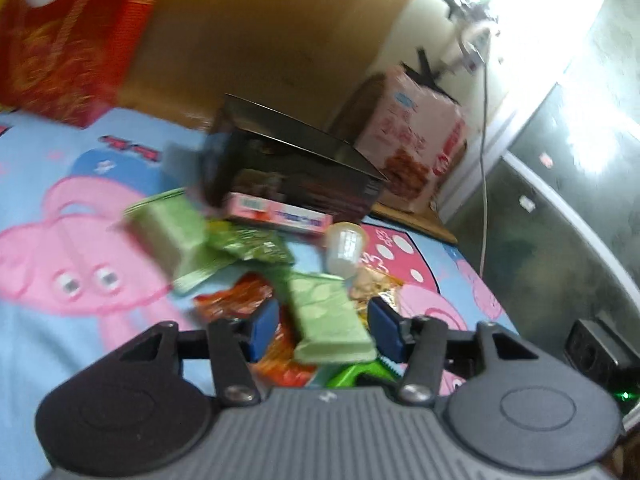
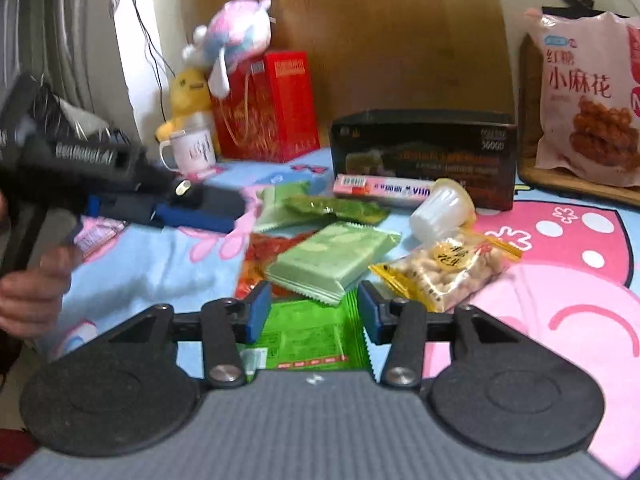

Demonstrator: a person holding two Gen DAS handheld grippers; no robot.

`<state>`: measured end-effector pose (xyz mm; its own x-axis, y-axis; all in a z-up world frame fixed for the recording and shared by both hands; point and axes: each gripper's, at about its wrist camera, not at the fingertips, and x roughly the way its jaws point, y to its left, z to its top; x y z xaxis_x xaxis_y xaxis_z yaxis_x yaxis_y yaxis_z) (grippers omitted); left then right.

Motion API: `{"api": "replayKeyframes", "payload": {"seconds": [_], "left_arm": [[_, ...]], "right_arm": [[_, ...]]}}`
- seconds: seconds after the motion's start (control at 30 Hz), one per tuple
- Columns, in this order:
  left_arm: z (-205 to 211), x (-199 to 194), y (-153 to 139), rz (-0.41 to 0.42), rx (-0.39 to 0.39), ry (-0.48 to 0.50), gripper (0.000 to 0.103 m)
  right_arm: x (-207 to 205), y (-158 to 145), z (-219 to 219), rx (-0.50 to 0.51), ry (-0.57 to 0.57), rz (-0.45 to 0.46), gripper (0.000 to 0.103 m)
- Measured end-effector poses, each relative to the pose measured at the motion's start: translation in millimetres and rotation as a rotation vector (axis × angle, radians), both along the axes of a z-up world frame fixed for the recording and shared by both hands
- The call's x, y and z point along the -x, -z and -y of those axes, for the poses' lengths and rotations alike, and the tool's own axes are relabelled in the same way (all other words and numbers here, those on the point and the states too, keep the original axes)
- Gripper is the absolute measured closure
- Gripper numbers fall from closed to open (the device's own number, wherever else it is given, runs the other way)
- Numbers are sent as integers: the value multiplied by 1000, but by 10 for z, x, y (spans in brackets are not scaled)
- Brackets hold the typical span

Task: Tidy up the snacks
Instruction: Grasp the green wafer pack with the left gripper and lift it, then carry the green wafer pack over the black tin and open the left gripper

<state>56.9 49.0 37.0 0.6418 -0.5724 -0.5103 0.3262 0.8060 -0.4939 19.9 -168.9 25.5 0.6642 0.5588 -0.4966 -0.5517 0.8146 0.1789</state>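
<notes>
Across the cartoon bedsheet [image 2: 152, 256] the pale green wafer pack [image 2: 332, 258] lay lengthwise just ahead of my right gripper [image 2: 312, 312], nearer than my left gripper [image 1: 324, 330], both half open and empty.

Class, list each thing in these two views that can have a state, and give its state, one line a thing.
left gripper: open, nothing gripped
right gripper: open, nothing gripped
dark box: open at the top, upright
plastic cup: tipped on its side
pale green packet: sealed, lying flat on other packets
peanut bag: sealed, lying flat
mug: upright
</notes>
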Motion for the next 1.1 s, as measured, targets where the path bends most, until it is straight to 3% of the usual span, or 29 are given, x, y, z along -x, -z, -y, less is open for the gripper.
{"api": "replayKeyframes", "payload": {"seconds": [0.1,0.2,0.27,0.33,0.47,0.63,0.8,0.9,0.93,1.03,1.1], "left_arm": [[222,-231,116,-44,-52,50,52],[327,-363,267,-92,-70,75,70],[325,-317,262,-77,-78,58,71],[260,-231,193,-74,-45,60,73],[230,-75,-117,43,-40,65,73],[369,-467,-455,172,-79,13,70],[506,-1120,-575,173,-84,-70,70],[587,-1431,-551,157,-97,-106,66],[613,-1499,-536,156,-108,-113,61],[604,-1551,-499,150,-142,-123,59],[478,-1436,-483,167,-114,-110,58]], "right_arm": [[-64,31,-62,18,5,-20,45],[-146,80,-85,0,-11,-55,48],[-113,66,-86,19,6,-31,62],[-44,9,-26,-11,-7,-16,63],[39,-215,72,-84,-21,58,63],[-409,-492,79,-94,14,166,63],[-1214,-554,87,-107,57,156,63],[-1480,-531,14,-62,77,159,60],[-1528,-504,-13,-41,90,166,58],[-1532,-433,-26,3,144,193,50],[-1452,-405,112,-57,152,171,51]]}}
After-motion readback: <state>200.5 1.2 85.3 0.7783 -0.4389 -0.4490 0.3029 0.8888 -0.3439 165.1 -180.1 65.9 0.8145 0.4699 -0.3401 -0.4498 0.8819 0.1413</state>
